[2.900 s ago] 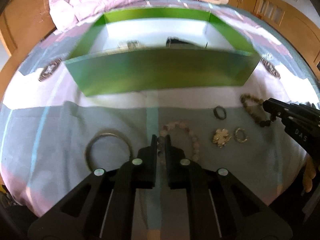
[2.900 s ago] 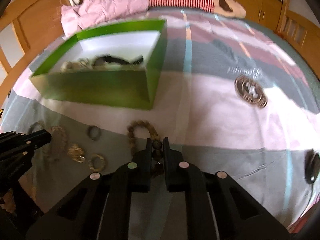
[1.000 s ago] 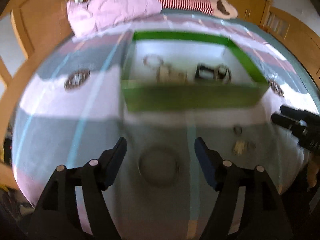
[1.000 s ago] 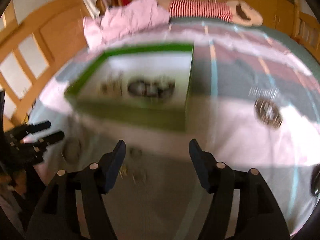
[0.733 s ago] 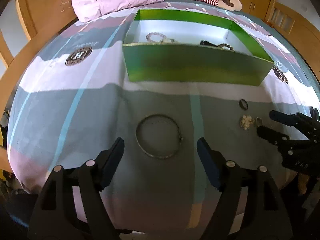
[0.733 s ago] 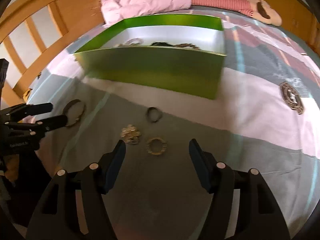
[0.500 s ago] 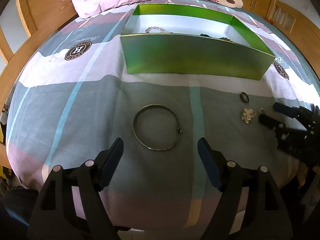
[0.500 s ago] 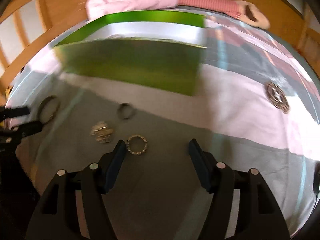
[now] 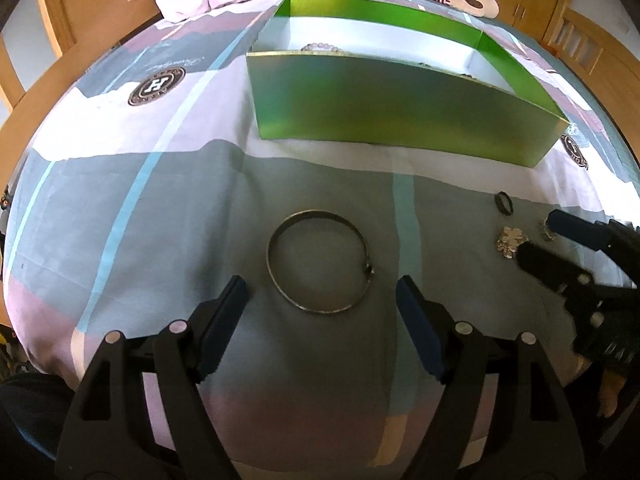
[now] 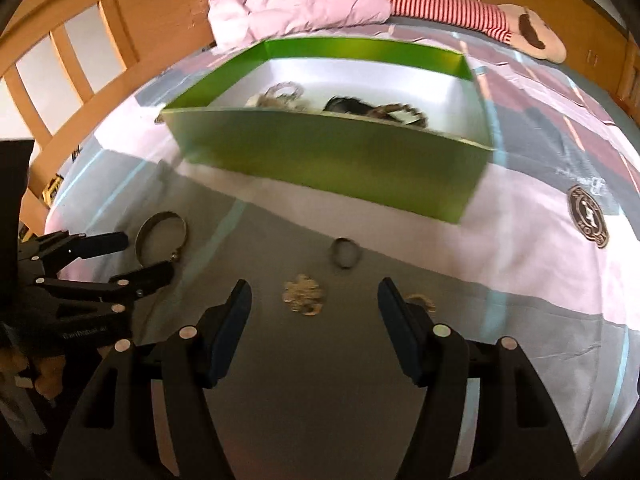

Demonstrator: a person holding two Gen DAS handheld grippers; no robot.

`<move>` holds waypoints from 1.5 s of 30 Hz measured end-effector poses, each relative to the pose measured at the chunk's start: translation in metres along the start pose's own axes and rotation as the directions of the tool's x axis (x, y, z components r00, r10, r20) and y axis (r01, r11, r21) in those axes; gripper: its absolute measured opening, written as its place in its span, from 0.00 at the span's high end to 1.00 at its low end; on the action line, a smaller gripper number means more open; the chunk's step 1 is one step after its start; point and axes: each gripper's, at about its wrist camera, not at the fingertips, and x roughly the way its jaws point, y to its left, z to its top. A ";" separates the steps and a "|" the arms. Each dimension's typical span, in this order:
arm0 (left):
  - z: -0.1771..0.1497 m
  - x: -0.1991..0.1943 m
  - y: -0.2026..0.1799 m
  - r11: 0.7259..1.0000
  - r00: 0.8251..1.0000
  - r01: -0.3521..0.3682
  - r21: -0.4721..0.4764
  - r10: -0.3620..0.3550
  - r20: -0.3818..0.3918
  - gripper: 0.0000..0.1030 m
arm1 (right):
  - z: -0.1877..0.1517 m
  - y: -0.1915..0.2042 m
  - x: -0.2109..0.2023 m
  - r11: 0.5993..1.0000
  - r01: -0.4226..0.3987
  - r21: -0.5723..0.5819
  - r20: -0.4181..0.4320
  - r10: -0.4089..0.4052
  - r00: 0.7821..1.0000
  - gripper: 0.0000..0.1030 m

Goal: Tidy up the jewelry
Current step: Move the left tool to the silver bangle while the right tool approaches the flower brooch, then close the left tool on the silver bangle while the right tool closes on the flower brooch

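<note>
On the bedspread, through the left wrist camera, we see our left gripper [image 9: 320,292] spread wide and empty, the metal bangle [image 9: 320,261] lying just ahead between its fingers, outside the green box [image 9: 400,108]. From the right wrist, our right gripper [image 10: 314,300] gapes empty around the flower brooch [image 10: 303,294]; bracelets already fill the box, so we judge four pieces remain

Bangle [image 9: 320,261] before box [image 9: 400,114]
</note>
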 end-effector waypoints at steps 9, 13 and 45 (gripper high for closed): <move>0.004 0.005 -0.004 0.999 1.000 -0.013 0.040 0.012 0.014 0.44 | -0.003 -0.003 0.012 1.000 0.004 0.019 -0.028 -0.004 1.000 0.78; 0.005 0.003 -0.011 0.999 1.000 0.016 0.052 -0.017 0.023 0.44 | -0.013 -0.015 0.003 0.998 -0.011 0.055 -0.018 0.012 1.000 0.78; 0.000 0.009 -0.028 0.997 0.999 -0.001 0.074 -0.002 0.041 0.31 | -0.021 -0.010 0.006 0.998 0.062 -0.003 0.062 -0.062 0.996 0.54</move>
